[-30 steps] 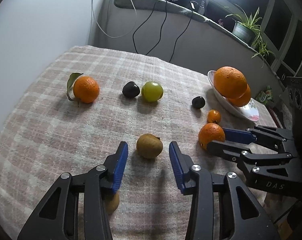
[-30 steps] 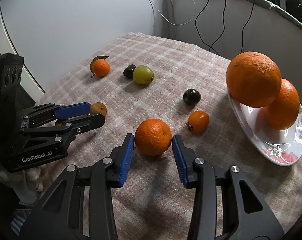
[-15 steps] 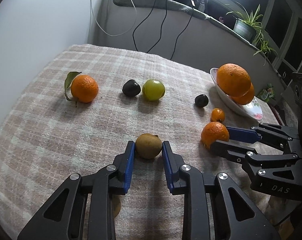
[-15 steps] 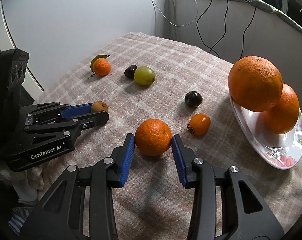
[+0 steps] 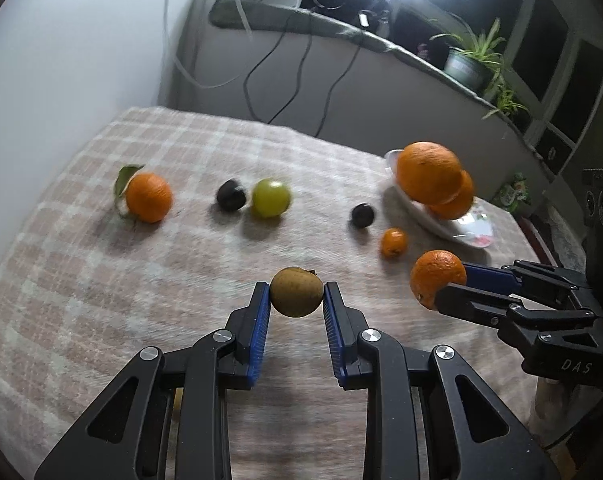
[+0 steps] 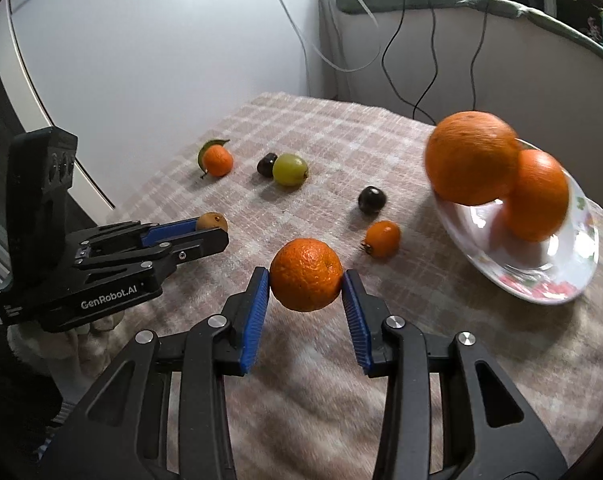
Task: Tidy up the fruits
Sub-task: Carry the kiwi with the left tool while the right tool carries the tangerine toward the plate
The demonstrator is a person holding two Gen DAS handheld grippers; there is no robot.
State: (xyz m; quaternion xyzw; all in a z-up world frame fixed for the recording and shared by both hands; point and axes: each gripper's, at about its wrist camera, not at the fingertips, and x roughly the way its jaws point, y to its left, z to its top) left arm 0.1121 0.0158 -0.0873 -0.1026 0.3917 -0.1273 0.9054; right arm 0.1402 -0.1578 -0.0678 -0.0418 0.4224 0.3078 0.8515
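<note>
The pink-and-cream checked woven cloth (image 5: 101, 280) covering the surface is looking soft, fuzzy and matt. Beside the white glazed ceramic plate (image 6: 541, 280), which is shining glossy with a printed floral pattern, the two large oranges (image 6: 473, 160) are showing dimpled, faintly gleaming peel. The black matt plastic left hand-held gripper (image 5: 296, 304), with ribbed blue rubbery pads (image 5: 261, 320) and bright metal rivets, is pressing on a dull, rough brown round fruit (image 5: 296, 292). Left of the plate, the smooth green grape (image 6: 289, 169) and the dark cherry (image 6: 371, 199) are glinting glossy.
</note>
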